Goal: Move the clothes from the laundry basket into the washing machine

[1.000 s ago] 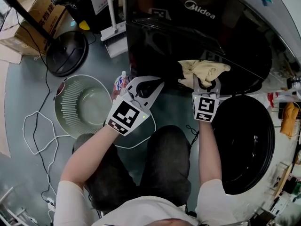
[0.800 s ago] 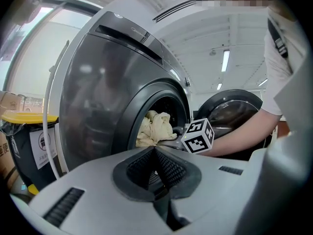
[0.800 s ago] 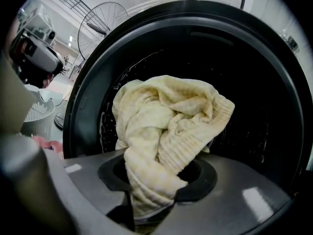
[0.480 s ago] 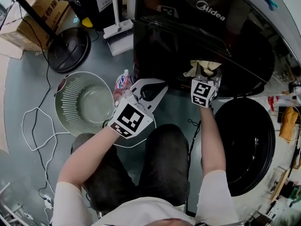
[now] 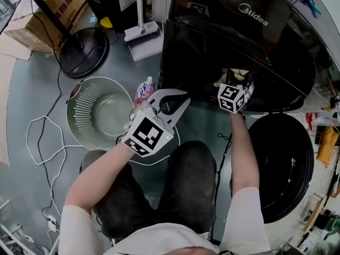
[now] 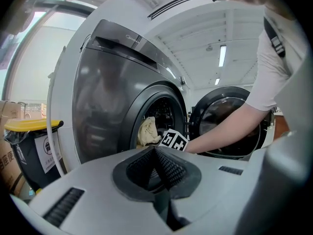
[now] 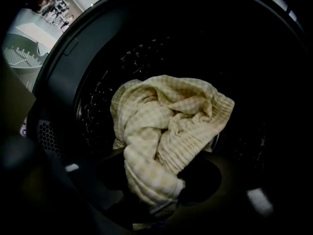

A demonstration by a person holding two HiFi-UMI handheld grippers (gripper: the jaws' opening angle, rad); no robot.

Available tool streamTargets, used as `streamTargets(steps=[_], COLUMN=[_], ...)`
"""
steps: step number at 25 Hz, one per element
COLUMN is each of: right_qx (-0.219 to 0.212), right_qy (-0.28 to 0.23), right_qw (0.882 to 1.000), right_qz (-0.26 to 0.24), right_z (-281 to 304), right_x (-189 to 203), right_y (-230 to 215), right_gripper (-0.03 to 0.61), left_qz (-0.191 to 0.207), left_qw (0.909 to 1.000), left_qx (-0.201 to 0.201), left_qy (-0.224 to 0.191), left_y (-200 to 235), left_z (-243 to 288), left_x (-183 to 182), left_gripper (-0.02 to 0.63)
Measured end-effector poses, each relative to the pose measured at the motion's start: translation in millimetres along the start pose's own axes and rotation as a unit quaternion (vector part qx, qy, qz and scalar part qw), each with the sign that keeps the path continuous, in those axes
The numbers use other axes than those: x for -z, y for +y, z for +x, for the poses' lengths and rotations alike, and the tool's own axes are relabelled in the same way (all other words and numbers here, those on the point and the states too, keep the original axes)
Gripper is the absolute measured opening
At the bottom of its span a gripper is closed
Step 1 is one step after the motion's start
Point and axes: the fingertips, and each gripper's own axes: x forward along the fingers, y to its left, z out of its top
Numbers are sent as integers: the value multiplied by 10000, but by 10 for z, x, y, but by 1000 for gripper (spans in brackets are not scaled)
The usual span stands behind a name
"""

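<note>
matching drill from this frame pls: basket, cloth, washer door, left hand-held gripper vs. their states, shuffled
Column 1
1. laundry basket
2. checked cloth
3. washer door
4. left hand-held gripper

Column 2
A. swung open, to the right of the person's right arm
B. empty
C. jaws together, nothing between them
D. clamped in the right hand-held gripper, at the mouth of the drum

Pairs: 1-B, 2-D, 3-A, 4-C
</note>
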Motion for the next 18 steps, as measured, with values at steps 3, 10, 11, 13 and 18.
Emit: streamTargets(steps=[3,10,11,13,18], right_qx=[-783,-793,-806,-816,-858], right_qy=[674,511,513,517,567], right_qw=[9943,9954,9953,9952,9943], right_qz=[273,171,146,142,266], right_z=[135,-141,-169,-209,-333], right_x=[243,130,129,115,55], right_y=[243,283,301,331,362], right_gripper=[502,503,503,503,503], left_qz=[13,121,109,99,162], left_qw=[10000,9997,9997,9998,9996], left_qx=[-14,36,27,7,-95], left_qy=[-3,207,198,185,212], left_y=[-2,-21,-9,19,136], left_z=[-26,-88,-101,-128,-184], left_x=[0,168,169,172,220], left_gripper=[6,6,6,6,6])
